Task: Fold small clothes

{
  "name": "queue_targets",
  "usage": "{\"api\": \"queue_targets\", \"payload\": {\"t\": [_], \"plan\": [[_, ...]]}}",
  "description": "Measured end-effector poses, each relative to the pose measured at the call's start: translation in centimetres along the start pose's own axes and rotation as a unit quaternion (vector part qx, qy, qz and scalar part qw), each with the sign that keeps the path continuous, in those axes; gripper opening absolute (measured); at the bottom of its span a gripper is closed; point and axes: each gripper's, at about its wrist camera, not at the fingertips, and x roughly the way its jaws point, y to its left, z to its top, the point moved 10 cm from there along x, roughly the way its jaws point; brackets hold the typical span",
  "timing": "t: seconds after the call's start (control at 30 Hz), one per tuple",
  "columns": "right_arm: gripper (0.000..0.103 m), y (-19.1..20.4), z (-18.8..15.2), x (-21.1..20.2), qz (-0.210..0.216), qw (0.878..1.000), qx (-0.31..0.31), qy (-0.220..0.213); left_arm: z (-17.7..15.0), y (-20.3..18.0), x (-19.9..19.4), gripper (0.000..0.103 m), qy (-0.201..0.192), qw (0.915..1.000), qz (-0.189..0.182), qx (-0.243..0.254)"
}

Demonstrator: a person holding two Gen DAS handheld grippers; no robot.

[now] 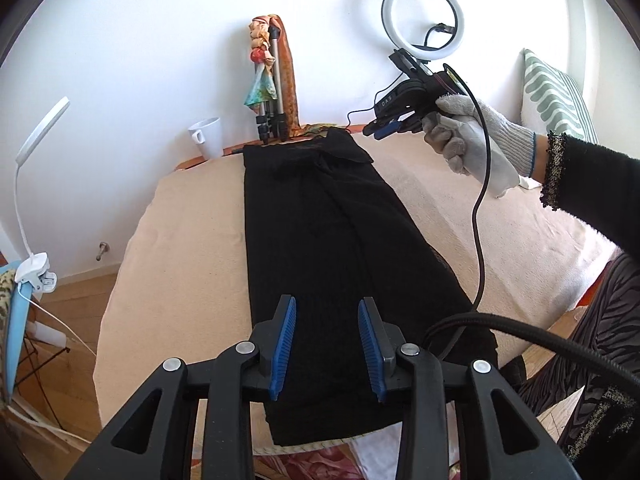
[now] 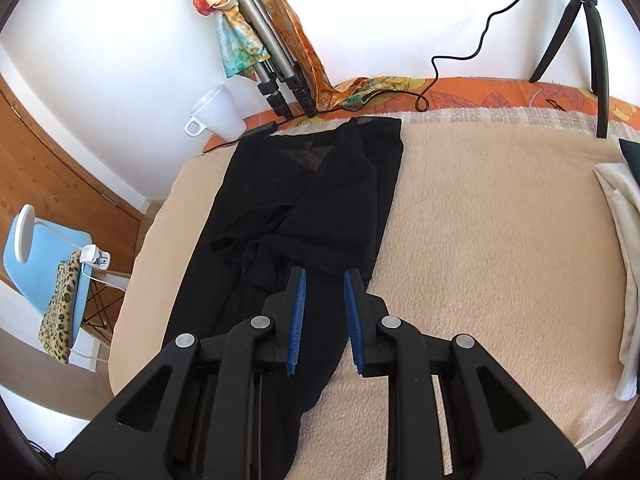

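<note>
A black garment [image 1: 320,240] lies in a long narrow strip on the beige blanket [image 1: 180,260], its sides folded inward. My left gripper [image 1: 327,306] is open and empty, hovering over the garment's near end. In the left wrist view my right gripper [image 1: 380,128] is held in a white-gloved hand, raised above the garment's far right end. In the right wrist view the right gripper [image 2: 325,276] is open and empty above the garment [image 2: 312,200], near a folded-over sleeve.
A white mug [image 1: 208,136], a tripod draped with a colourful scarf [image 1: 272,92] and a ring light [image 1: 422,20] stand at the far edge by the wall. A white cloth [image 2: 624,248] lies at the right. A blue chair with a clip lamp [image 2: 48,256] stands left of the bed.
</note>
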Motion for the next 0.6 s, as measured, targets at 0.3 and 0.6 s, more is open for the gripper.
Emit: {"api": "queue_targets", "payload": {"t": [0.3,0.6], "plan": [[0.024,-3.7,4.5,5.9,-0.032,0.999,0.020,0.009,-0.1,3.4,2.5,0.035,0.035,0.9936,-0.033,-0.103],[0.011,-3.3,4.3,7.5,-0.031,0.999,-0.015,0.039,0.0,2.9,2.6,0.035,0.043,0.9918,-0.049,-0.110]]}}
